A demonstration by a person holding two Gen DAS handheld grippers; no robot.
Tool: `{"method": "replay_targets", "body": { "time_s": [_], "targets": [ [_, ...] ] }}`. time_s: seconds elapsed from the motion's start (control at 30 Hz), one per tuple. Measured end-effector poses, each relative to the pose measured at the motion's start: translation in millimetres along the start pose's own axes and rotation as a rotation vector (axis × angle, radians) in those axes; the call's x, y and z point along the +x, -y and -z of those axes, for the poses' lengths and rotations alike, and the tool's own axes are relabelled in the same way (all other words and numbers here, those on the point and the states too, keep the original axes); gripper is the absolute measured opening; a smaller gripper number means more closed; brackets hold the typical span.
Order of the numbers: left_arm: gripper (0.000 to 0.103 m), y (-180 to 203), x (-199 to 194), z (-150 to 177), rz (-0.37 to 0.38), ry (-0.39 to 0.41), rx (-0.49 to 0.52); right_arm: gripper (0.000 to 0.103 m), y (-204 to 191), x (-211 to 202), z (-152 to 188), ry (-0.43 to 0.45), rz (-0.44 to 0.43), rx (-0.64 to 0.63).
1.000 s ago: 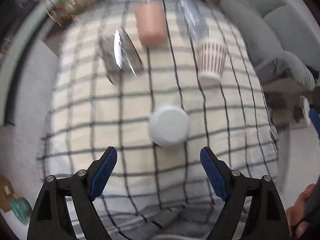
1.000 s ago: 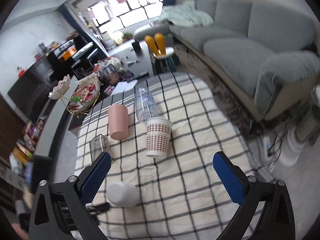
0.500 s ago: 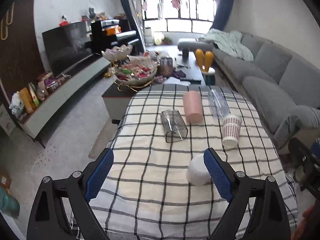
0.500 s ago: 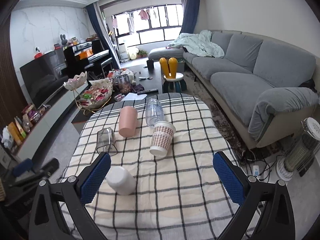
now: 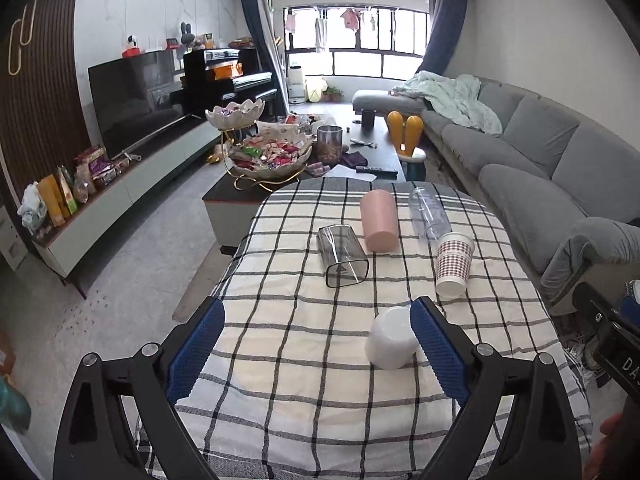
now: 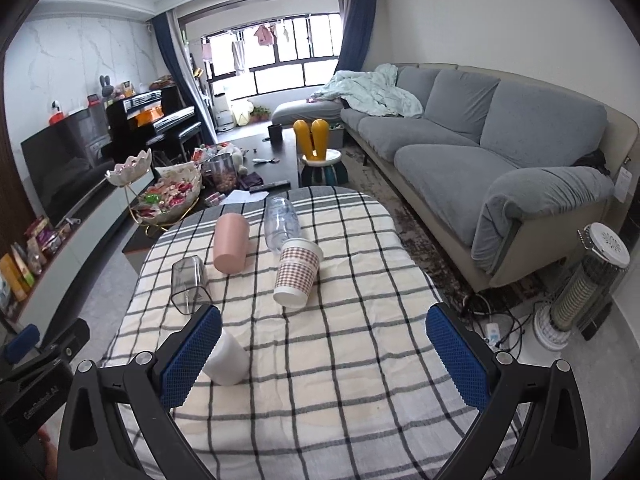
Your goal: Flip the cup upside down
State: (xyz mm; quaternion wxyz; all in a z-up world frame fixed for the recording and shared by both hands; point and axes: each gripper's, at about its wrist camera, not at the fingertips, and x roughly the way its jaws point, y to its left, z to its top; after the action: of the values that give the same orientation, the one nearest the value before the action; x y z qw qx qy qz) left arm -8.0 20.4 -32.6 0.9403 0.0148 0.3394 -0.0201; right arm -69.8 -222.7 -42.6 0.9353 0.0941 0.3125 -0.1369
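Several cups lie on their sides on the checked tablecloth point(image 5: 280, 344): a white cup point(image 5: 390, 338), a checked paper cup point(image 5: 453, 265), a pink cup point(image 5: 378, 221), a clear square glass point(image 5: 342, 256) and a clear plastic bottle point(image 5: 428, 213). My left gripper point(image 5: 316, 354) is open and empty, its right finger just beside the white cup. My right gripper point(image 6: 324, 356) is open and empty above the near table; the white cup point(image 6: 224, 358) lies partly behind its left finger, the paper cup point(image 6: 298, 272) farther off.
A grey sofa point(image 6: 500, 152) runs along the right. A dark coffee table point(image 5: 320, 168) with a snack stand stands beyond the table. A TV cabinet point(image 5: 100, 200) is at the left, a heater point(image 6: 580, 288) on the floor right.
Both grippers have drawn back and tilted up from looking down on the table to looking across the room. The cups have not moved. Both grippers stay open.
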Motion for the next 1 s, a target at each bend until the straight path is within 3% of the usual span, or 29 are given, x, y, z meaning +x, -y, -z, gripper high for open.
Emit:
{"method": "replay_targets", "body": {
  "time_s": [1.0],
  "targets": [
    [0.095,-1.1,-8.0,-0.5,-0.002,0.019,-0.005,0.103,-2.4,-10.8,-1.8,0.032,-0.002,-0.004]
  ]
}}
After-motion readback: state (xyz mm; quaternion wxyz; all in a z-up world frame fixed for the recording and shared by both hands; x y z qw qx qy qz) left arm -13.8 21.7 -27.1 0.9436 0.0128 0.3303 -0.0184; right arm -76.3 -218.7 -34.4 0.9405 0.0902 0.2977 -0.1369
